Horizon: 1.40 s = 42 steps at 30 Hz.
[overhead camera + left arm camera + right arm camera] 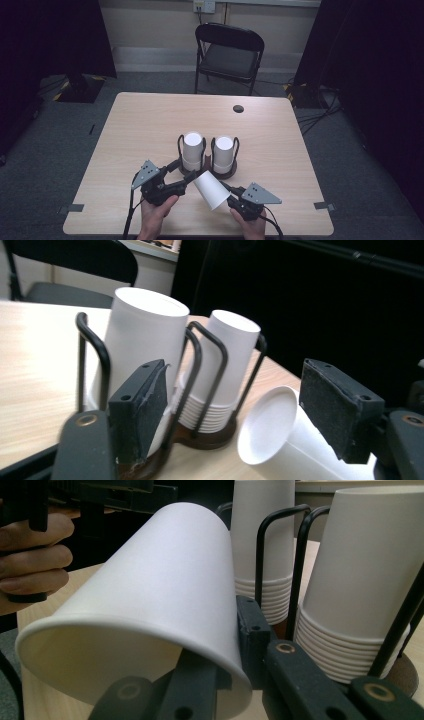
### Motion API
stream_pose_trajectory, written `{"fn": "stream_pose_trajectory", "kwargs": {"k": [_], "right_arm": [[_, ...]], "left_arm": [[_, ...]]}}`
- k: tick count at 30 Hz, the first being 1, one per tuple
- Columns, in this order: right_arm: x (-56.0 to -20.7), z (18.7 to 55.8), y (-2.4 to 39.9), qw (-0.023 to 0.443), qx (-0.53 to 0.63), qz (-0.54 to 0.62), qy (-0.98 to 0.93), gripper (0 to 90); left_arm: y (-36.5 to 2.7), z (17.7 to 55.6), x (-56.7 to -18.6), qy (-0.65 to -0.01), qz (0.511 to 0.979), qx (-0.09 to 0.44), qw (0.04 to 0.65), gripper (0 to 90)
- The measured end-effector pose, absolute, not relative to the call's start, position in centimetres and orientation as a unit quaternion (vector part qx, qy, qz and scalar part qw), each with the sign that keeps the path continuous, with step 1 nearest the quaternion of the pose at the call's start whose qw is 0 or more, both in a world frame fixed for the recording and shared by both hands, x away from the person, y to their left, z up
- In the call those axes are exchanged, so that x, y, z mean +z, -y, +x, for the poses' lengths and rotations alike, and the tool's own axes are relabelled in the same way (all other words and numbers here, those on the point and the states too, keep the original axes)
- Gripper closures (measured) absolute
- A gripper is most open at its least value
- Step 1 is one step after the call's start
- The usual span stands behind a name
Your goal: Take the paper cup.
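High view: right gripper [226, 194] pinches the paper cup's [211, 189] rim.

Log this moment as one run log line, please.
right gripper: shut on paper cup rim | left gripper: open, beside cup | cup stacks in holder

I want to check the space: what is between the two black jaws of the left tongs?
In the left gripper view, the closed base of the loose white paper cup lies between them, untouched; the left tongs are open.

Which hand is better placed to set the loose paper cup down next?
Right: its gripper pinches the cup's rim, one of its fingers inside. The left gripper stands open beside it.
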State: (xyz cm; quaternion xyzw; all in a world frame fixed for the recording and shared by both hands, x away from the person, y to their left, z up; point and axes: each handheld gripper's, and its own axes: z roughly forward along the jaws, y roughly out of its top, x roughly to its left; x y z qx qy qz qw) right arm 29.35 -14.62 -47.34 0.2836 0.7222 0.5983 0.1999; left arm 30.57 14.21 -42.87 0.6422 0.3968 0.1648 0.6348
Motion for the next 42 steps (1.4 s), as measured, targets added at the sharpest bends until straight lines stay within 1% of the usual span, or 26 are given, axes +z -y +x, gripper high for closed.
{"fn": "stream_pose_trajectory", "kwargs": {"k": [6, 9, 14, 16, 19, 20, 26, 29, 36, 39, 42], "right_arm": [[-47.1, 29.5, 14.8, 0.19, 0.586, 0.293, -0.731, 86.4], [-47.0, 29.6, 14.9, 0.185, 0.582, 0.295, -0.735, 86.4], [-47.0, 29.8, 15.0, 0.179, 0.574, 0.287, -0.745, 86.4], [-47.0, 29.8, 14.9, 0.176, 0.57, 0.289, -0.749, 86.5], [-47.1, 29.9, 14.9, 0.172, 0.564, 0.291, -0.754, 86.5], [-47.1, 30.0, 14.9, 0.169, 0.562, 0.292, -0.755, 86.5], [-46.9, 30.3, 15.0, 0.158, 0.55, 0.303, -0.762, 86.5], [-46.7, 30.5, 15.2, 0.151, 0.544, 0.305, -0.767, 86.4], [-46.0, 31.0, 16.0, 0.143, 0.534, 0.319, -0.77, 86.4], [-45.7, 31.2, 16.4, 0.139, 0.526, 0.327, -0.773, 86.4], [-45.4, 31.4, 16.7, 0.131, 0.531, 0.334, -0.768, 86.4]], "left_arm": [[-14.2, 30.5, -43.4, -0.376, 0.654, 0.18, 0.631, 23.1], [-14.2, 30.3, -43.9, -0.375, 0.668, 0.196, 0.612, 21.9], [-14.9, 30.2, -44.9, -0.371, 0.657, 0.213, 0.621, 20.8], [-15.1, 30.2, -45.2, -0.361, 0.663, 0.219, 0.618, 20.7], [-14.9, 29.8, -45.6, -0.348, 0.675, 0.259, 0.596, 21.1], [-14.9, 29.8, -45.7, -0.347, 0.678, 0.266, 0.591, 21.2], [-14.5, 29.9, -46.2, -0.331, 0.701, 0.27, 0.571, 19.9], [-14.2, 30.0, -46.4, -0.321, 0.714, 0.255, 0.568, 20.9], [-13.1, 29.6, -46.5, -0.304, 0.736, 0.268, 0.542, 20.6], [-12.9, 29.5, -46.7, -0.293, 0.745, 0.252, 0.544, 20.4], [-12.5, 29.4, -46.8, -0.286, 0.754, 0.253, 0.534, 21.1]]}}
